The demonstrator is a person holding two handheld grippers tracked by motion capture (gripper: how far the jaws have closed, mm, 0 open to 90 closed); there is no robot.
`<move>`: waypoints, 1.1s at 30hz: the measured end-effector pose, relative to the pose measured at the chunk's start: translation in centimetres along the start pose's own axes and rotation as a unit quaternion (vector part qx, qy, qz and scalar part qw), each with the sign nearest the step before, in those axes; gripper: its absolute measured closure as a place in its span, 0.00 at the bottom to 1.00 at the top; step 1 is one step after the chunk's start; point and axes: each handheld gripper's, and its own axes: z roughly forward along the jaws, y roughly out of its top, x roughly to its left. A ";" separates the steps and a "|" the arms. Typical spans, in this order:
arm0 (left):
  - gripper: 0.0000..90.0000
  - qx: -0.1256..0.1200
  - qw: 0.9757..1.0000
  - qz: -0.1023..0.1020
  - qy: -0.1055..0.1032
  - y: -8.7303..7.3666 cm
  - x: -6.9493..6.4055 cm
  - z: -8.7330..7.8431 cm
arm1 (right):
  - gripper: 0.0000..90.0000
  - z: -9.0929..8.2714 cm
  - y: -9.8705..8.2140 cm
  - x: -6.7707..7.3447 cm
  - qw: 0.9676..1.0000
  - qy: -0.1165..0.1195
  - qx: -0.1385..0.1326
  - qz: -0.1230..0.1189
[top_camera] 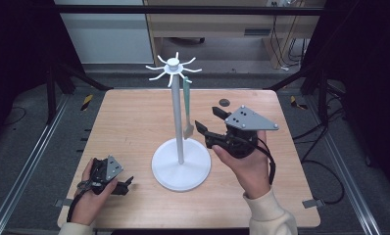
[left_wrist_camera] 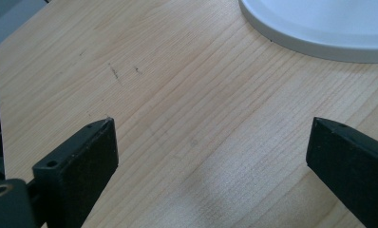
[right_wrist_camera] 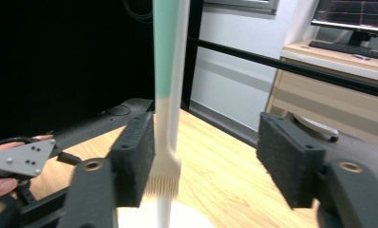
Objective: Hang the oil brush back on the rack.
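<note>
Left gripper [top_camera: 123, 186], lower left of high view: black body, small grey three-cornered plate with dark screw dots, black cable trailing toward bottom edge. Right gripper [top_camera: 208, 121], right of centre: black body, larger grey plate with pale corner studs, black cable looping by wrist. Cream knit sleeves at bottom edge. Gripper views: matte black rectangular pads [right_wrist_camera: 138, 147], brass-ringed screw holes.

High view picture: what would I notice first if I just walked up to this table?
The tall white stand in the middle of the wooden table, with thin hooks spreading out at its top. A green-handled brush hangs from one hook, and the right gripper holds its open jaws around the brush's lower end. The left gripper rests open near the table's front left.
</note>
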 end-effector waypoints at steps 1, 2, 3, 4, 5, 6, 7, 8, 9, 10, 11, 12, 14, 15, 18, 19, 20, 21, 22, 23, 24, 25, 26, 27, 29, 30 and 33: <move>0.03 -0.001 1.000 0.000 0.001 0.0 0.0 0.0 | 0.39 0.0 0.0 0.0 1.000 -0.001 0.001 0.001; 0.03 -0.001 1.000 0.000 0.001 0.0 0.0 0.0 | 0.37 0.0 0.0 0.0 1.000 -0.003 0.001 0.000; 0.03 -0.001 1.000 0.000 0.001 0.0 0.0 0.0 | 0.35 0.0 -0.1 -0.1 1.000 -0.004 0.001 -0.002; 0.03 -0.001 1.000 0.000 0.001 0.0 0.0 0.0 | 0.33 0.0 -0.1 -0.1 1.000 -0.008 0.001 -0.003; 0.03 -0.001 1.000 -0.001 0.002 0.0 0.0 0.0 | 0.31 0.0 -0.1 -0.2 1.000 -0.011 0.001 -0.002; 0.03 -0.001 1.000 -0.001 0.002 0.0 0.1 0.0 | 0.28 0.0 -0.2 -0.3 1.000 -0.015 0.002 -0.003; 0.03 0.000 1.000 -0.001 0.002 0.0 0.1 0.0 | 0.25 0.1 -0.2 -0.3 1.000 -0.018 0.004 -0.004; 0.03 -0.002 1.000 -0.002 0.003 0.0 0.1 0.0 | 0.24 0.1 -0.3 -0.4 1.000 -0.022 0.007 -0.004; 0.03 -0.002 1.000 -0.002 0.003 0.0 0.1 -0.1 | 0.21 0.2 -0.3 -0.5 1.000 -0.027 0.011 -0.008; 0.03 -0.002 1.000 -0.002 0.004 0.0 0.1 -0.1 | 0.19 0.2 -0.4 -0.5 0.999 -0.032 0.015 -0.011; 0.03 -0.001 1.000 -0.002 0.003 0.0 0.1 -0.1 | 0.17 0.3 -0.5 -0.5 0.999 -0.036 0.019 -0.016; 0.03 -0.002 1.000 -0.001 0.004 0.0 0.0 -0.1 | 0.16 0.4 -0.6 -0.6 0.999 -0.038 0.024 -0.017; 0.03 -0.003 1.000 -0.002 0.004 0.0 0.1 -0.1 | 0.14 0.5 -0.8 -0.7 0.999 -0.042 0.026 -0.019; 0.03 -0.003 1.000 -0.002 0.005 0.0 0.1 -0.1 | 0.11 0.6 -0.9 -0.7 0.999 -0.040 0.027 -0.021; 0.03 -0.005 1.000 -0.004 0.006 -0.1 0.2 -0.1 | 0.09 0.7 -1.2 -0.9 0.999 -0.039 0.025 -0.024; 0.03 -0.004 1.000 -0.004 0.006 -0.1 0.2 -0.1 | 0.08 0.8 -1.3 -1.0 0.999 -0.039 0.024 -0.023; 0.03 -0.004 1.000 -0.004 0.006 -0.1 0.2 -0.1 | 0.08 0.8 -1.4 -1.0 0.999 -0.040 0.023 -0.023; 0.03 -0.004 1.000 -0.004 0.006 -0.1 0.2 -0.1 | 0.07 0.8 -1.5 -1.1 0.999 -0.041 0.023 -0.023; 0.03 -0.005 1.000 -0.004 0.006 -0.1 0.2 -0.2 | 0.07 0.9 -1.5 -1.2 0.999 -0.043 0.022 -0.022; 0.03 -0.005 1.000 -0.004 0.006 -0.1 0.2 -0.2 | 0.07 0.9 -1.6 -1.3 0.999 -0.045 0.022 -0.021; 0.03 -0.005 1.000 -0.004 0.006 -0.1 0.2 -0.2 | 0.07 0.9 -1.7 -1.4 0.998 -0.046 0.024 -0.019; 0.03 -0.005 1.000 -0.004 0.007 -0.1 0.2 -0.2 | 0.06 0.9 -1.8 -1.5 0.998 -0.049 0.025 -0.018; 0.03 -0.005 1.000 -0.004 0.007 -0.1 0.2 -0.2 | 0.06 0.8 -1.9 -1.6 0.998 -0.052 0.025 -0.016; 0.03 -0.005 1.000 -0.004 0.007 -0.1 0.2 -0.2 | 0.06 0.8 -2.0 -1.8 0.998 -0.053 0.026 -0.015; 0.03 -0.005 1.000 -0.004 0.008 -0.1 0.2 -0.2 | 0.06 0.8 -2.3 -2.1 0.998 -0.056 0.031 -0.012; 0.03 -0.006 1.000 -0.004 0.008 -0.1 0.2 -0.2 | 0.06 0.7 -2.4 -2.3 0.998 -0.058 0.033 -0.011; 0.03 -0.006 1.000 -0.005 0.009 -0.1 0.2 -0.2 | 0.06 0.7 -2.8 -2.8 0.997 -0.065 0.040 -0.006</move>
